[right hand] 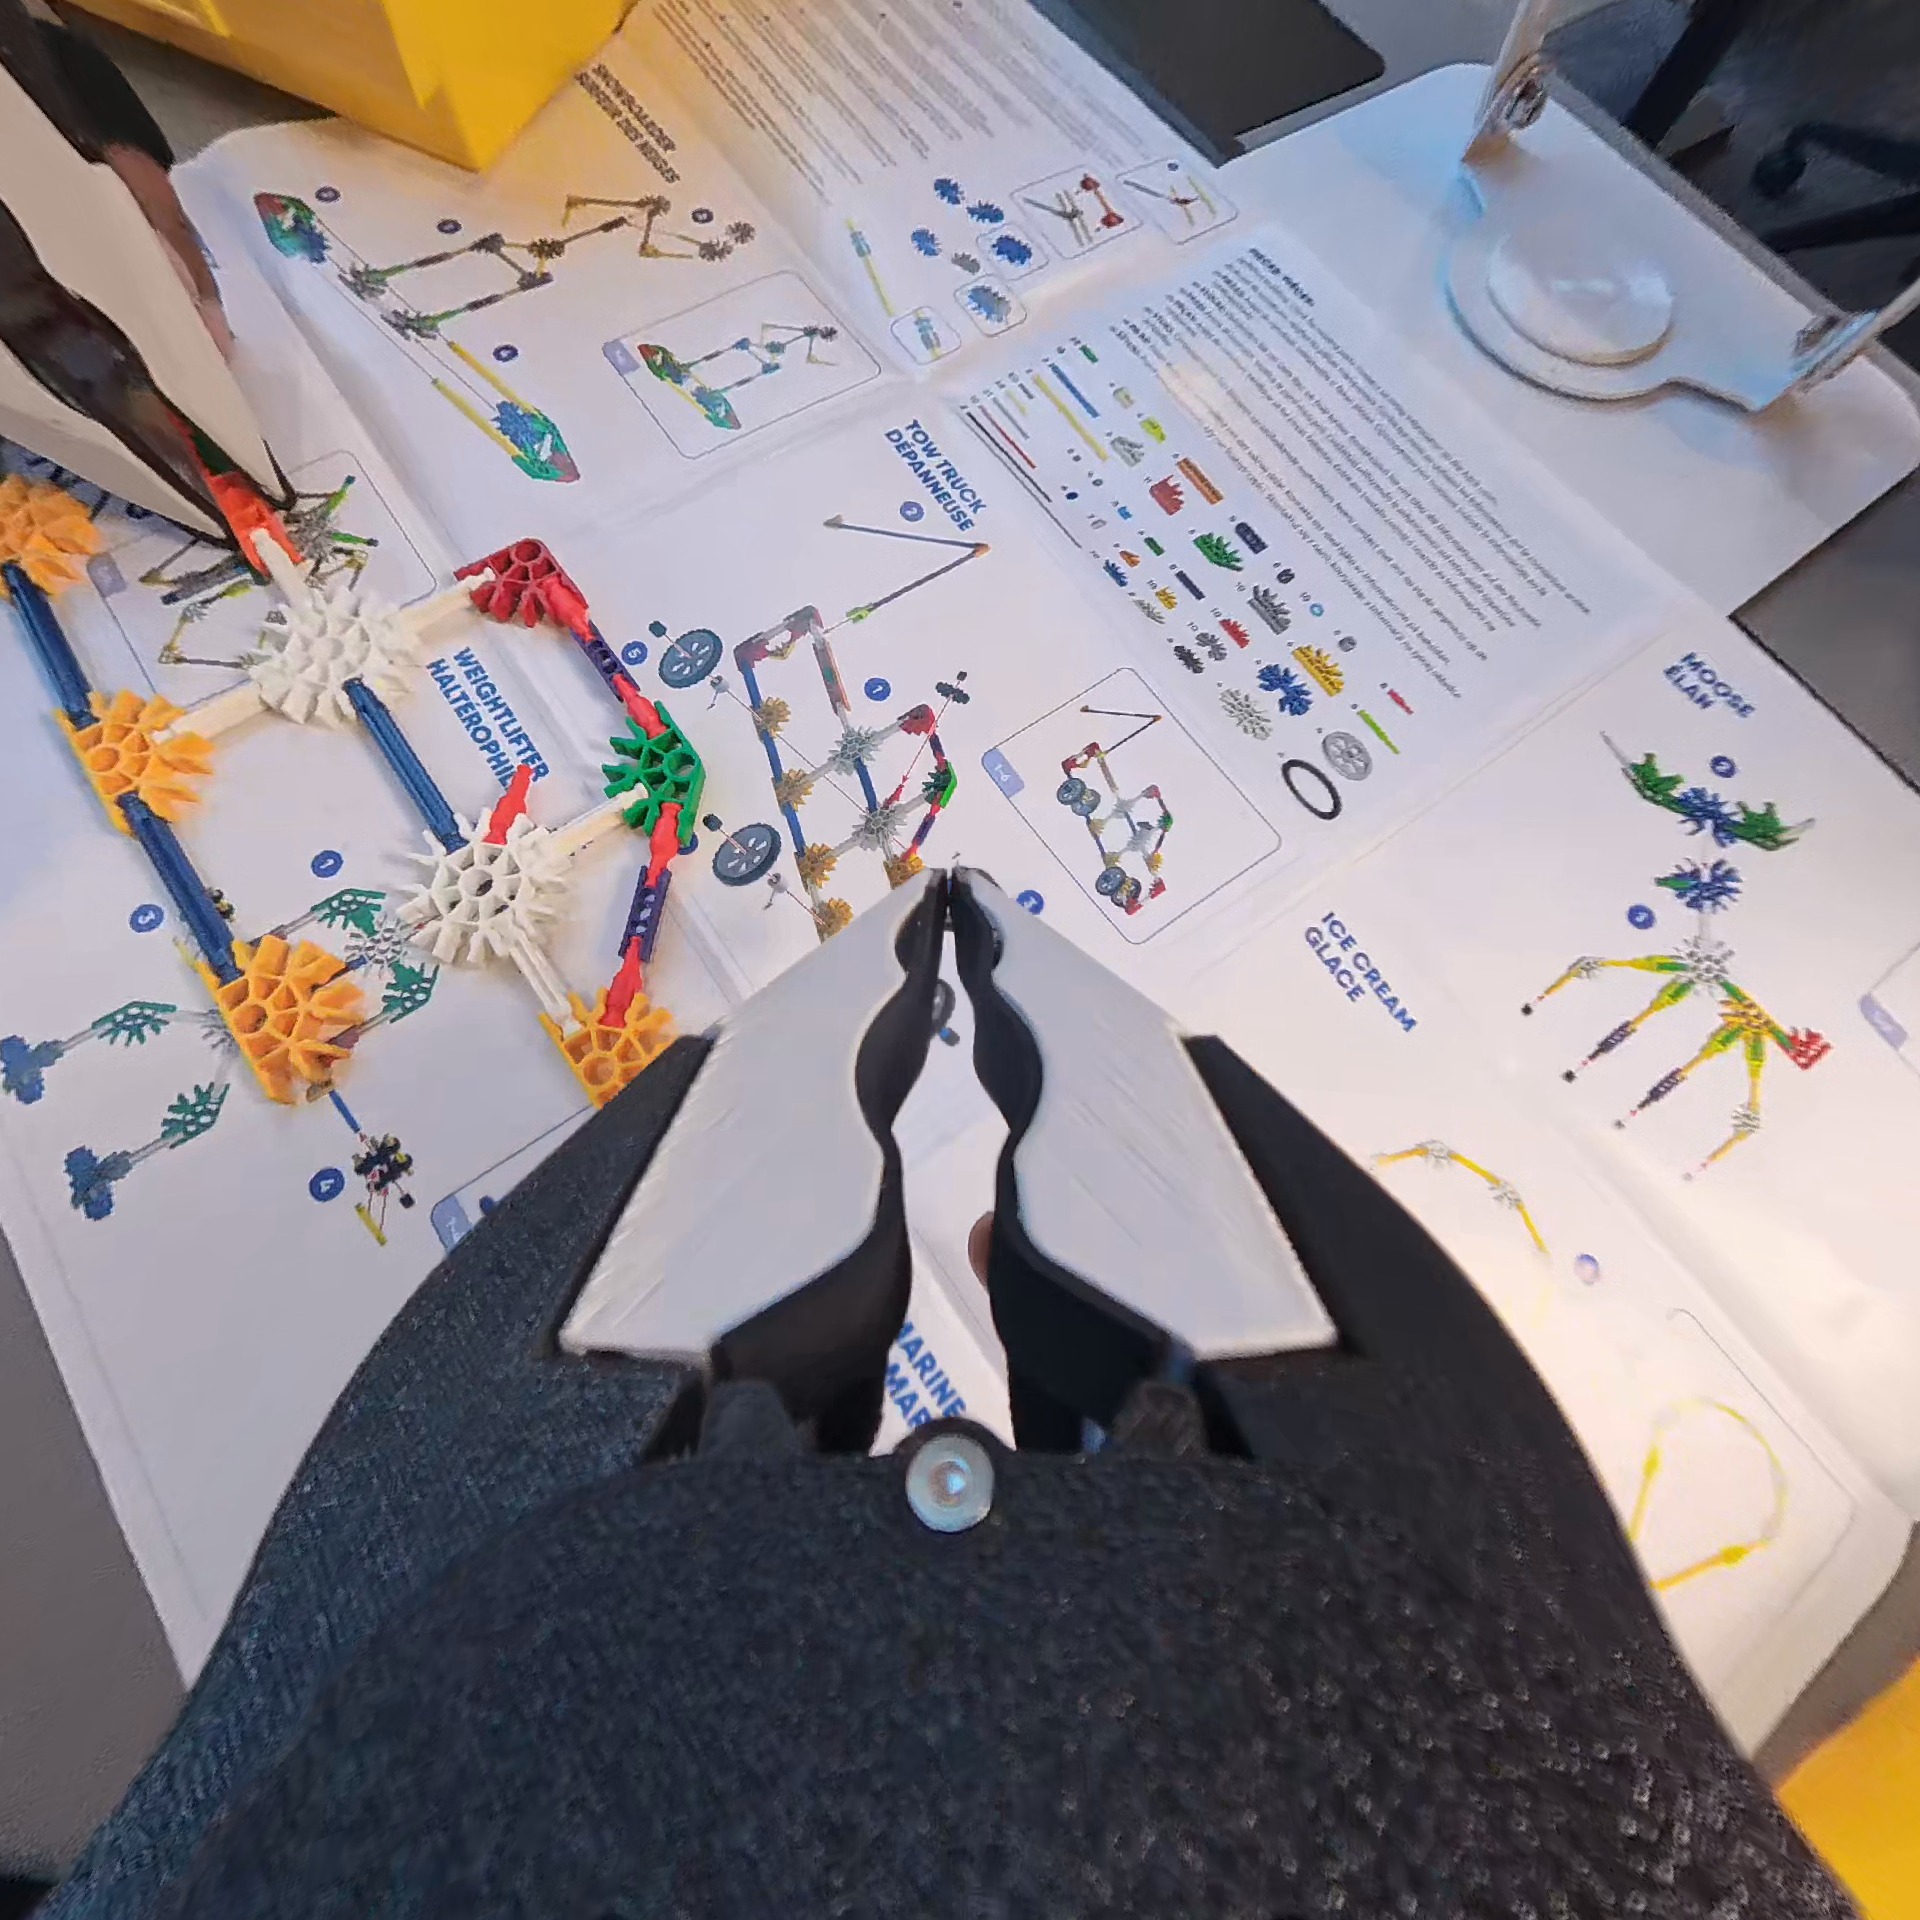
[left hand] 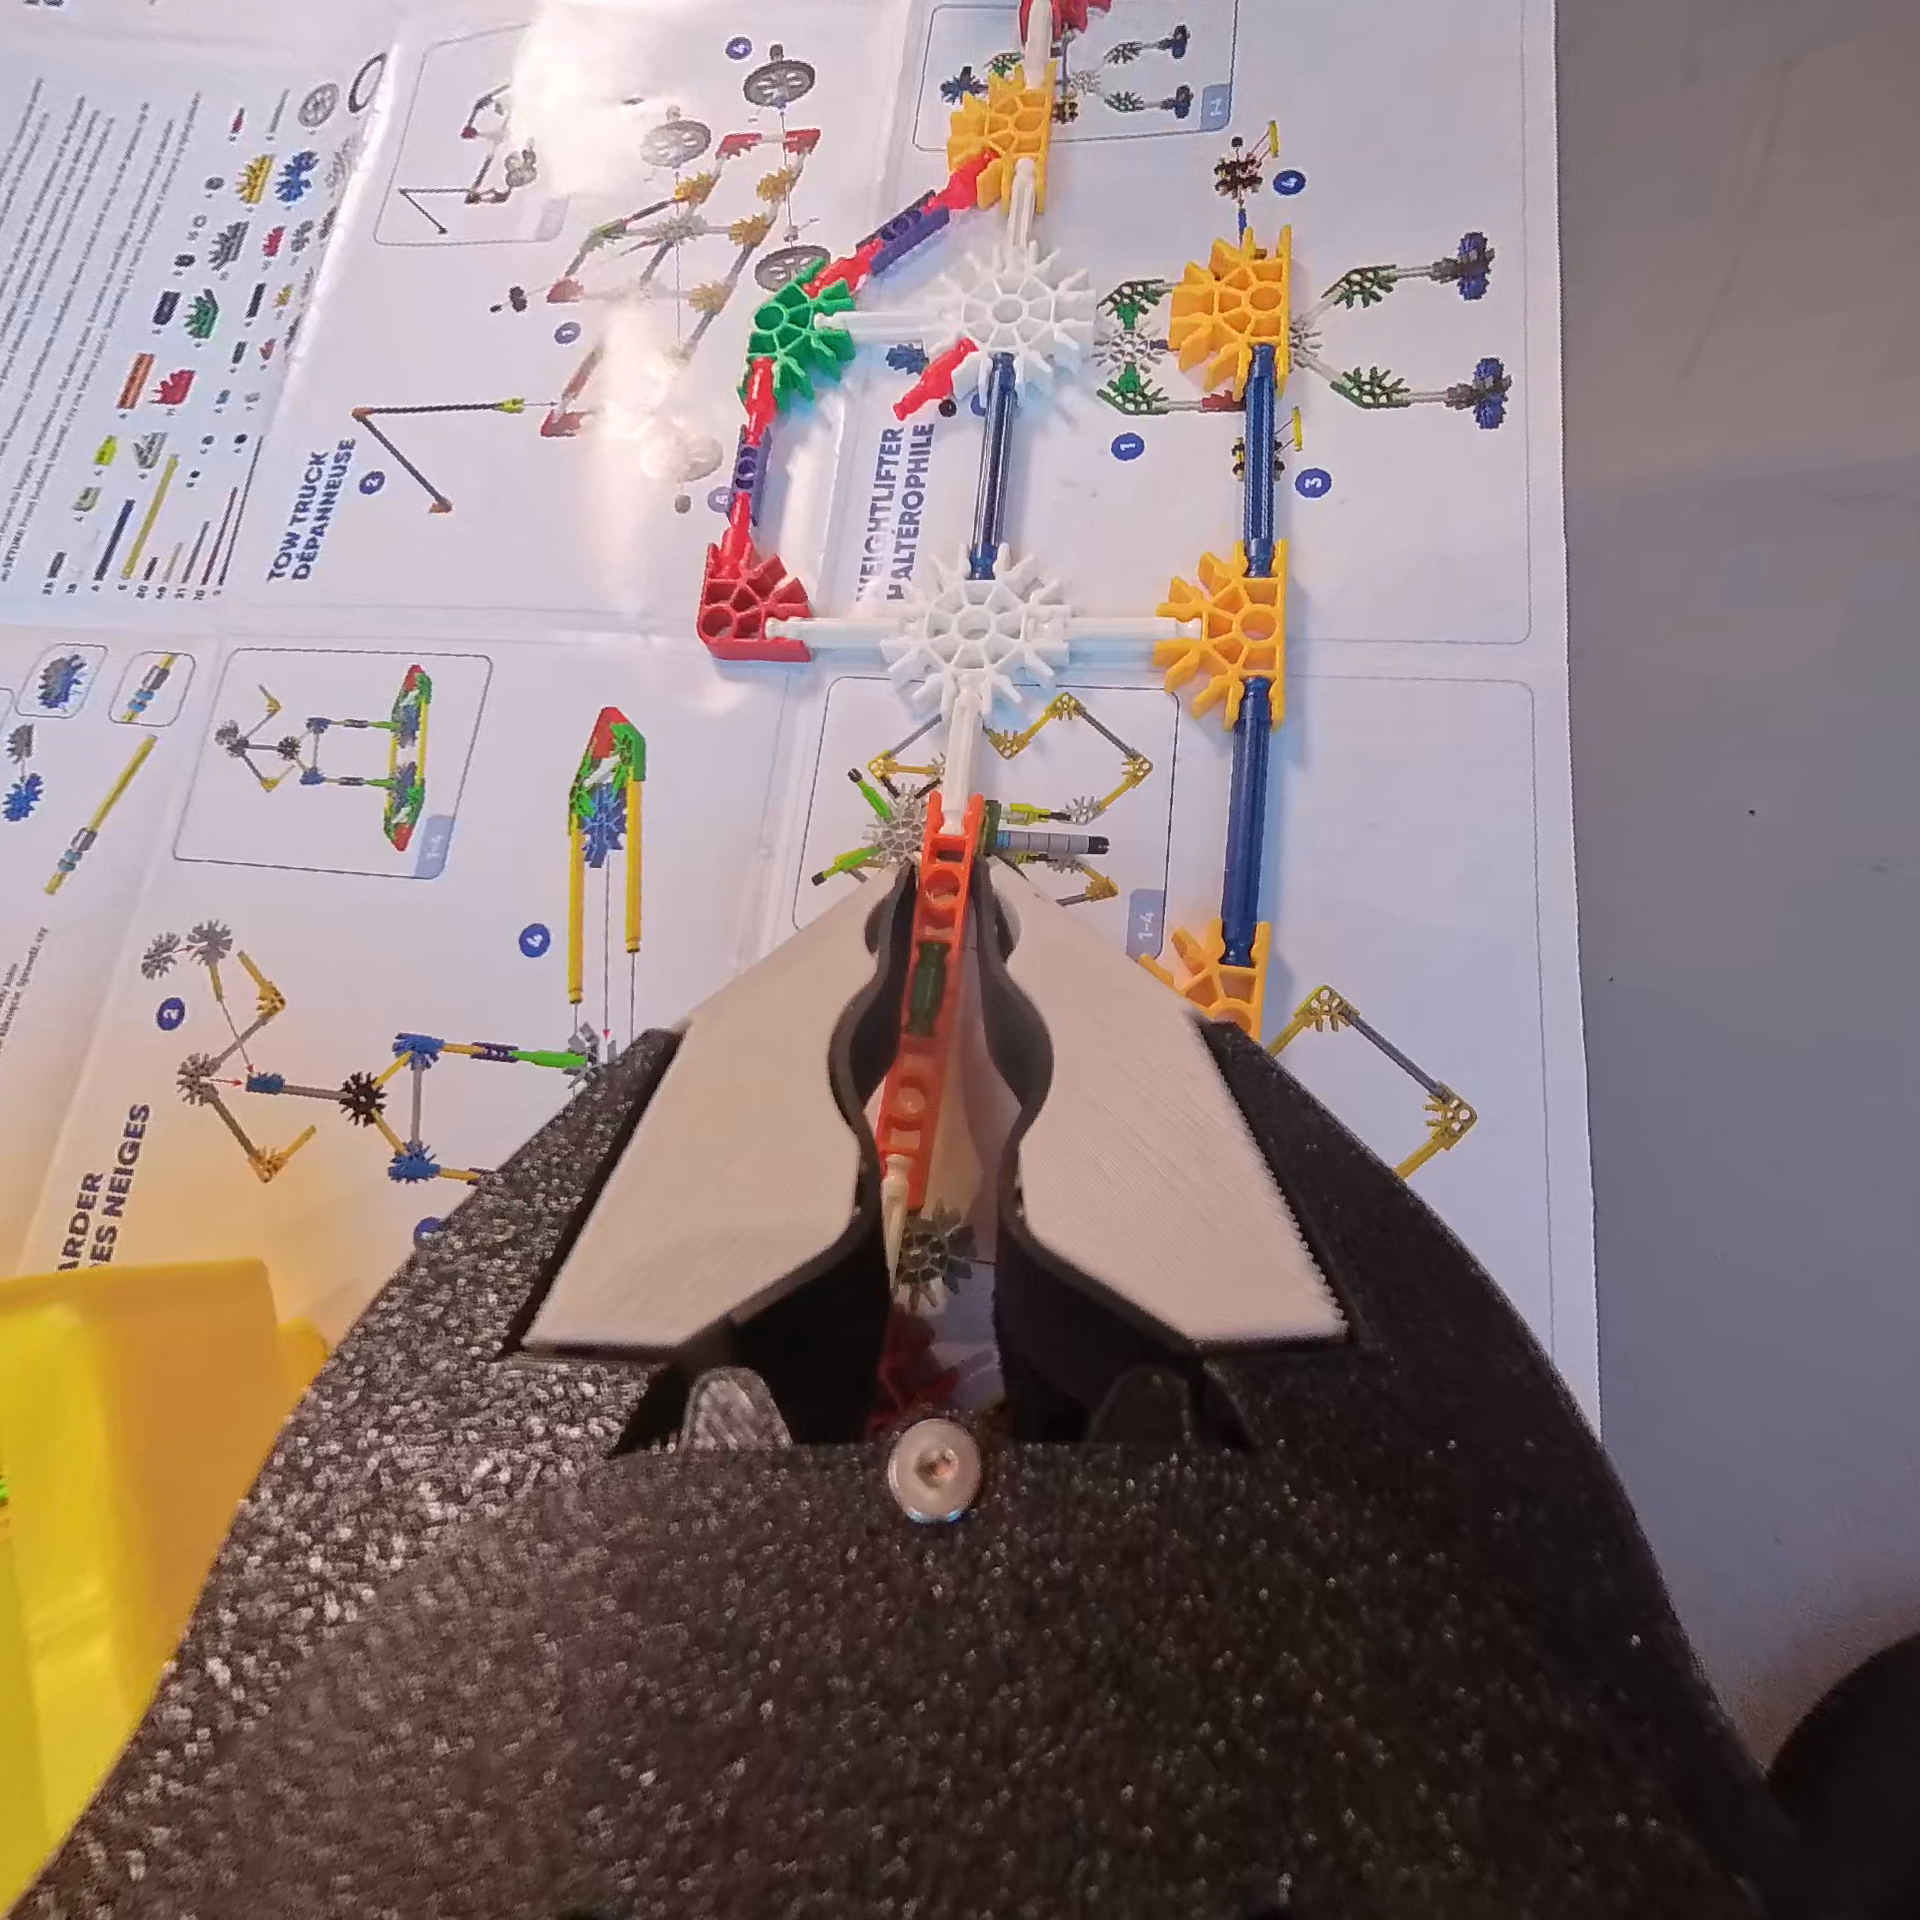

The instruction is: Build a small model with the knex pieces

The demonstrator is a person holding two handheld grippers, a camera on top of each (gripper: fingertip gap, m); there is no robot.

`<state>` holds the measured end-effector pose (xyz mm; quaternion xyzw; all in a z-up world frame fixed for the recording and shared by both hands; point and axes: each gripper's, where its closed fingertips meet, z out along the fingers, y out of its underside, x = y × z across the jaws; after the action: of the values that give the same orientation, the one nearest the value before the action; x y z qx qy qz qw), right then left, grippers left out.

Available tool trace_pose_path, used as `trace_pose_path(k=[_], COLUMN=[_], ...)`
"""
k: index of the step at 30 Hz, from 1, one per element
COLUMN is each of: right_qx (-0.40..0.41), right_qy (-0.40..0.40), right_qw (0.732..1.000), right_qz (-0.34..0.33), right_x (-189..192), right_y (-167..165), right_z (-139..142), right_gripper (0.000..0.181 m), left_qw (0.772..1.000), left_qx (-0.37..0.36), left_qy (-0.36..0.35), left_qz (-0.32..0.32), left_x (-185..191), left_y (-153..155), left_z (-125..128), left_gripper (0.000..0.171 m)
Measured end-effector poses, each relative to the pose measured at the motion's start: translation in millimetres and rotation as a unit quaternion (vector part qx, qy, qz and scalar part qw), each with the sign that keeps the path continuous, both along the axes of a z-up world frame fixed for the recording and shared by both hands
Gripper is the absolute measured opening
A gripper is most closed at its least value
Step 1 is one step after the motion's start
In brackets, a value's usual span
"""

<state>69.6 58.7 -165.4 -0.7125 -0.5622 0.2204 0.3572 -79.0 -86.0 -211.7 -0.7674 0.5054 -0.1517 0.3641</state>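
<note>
My left gripper is shut on a flat orange connector, which stands on edge between the pads. The connector's front clip sits on a white rod that runs to a white snowflake connector. This connector is part of a flat build of yellow connectors, blue rods, and a red and a green connector. The right wrist view shows the left gripper on the orange piece at the upper left. My right gripper is shut over the paper, to the right of the build.
Everything lies on a large printed instruction sheet on a grey table. A yellow box stands at my left; it also shows in the right wrist view. A white metal stand base is at the far right. My right fingertips sit around 20 cm from my left ones.
</note>
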Motion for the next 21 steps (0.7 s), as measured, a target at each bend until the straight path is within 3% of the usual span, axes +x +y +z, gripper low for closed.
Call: trace_pose_path(k=[7,21], right_qx=[-0.006,-0.004], right_qy=[-0.049,-0.061], right_qw=[0.999,0.998], right_qz=[0.000,0.031], right_x=[0,1], right_y=[-2,-8], right_z=[-35,-40], right_gripper=[0.000,0.000], left_qw=[1.000,1.000], left_qx=[0.013,0.004], left_qy=[0.007,0.002], left_qz=[-0.001,-0.002], left_x=[0,0], left_y=[0,-1], left_z=[0,0], left_gripper=[0.009,0.009])
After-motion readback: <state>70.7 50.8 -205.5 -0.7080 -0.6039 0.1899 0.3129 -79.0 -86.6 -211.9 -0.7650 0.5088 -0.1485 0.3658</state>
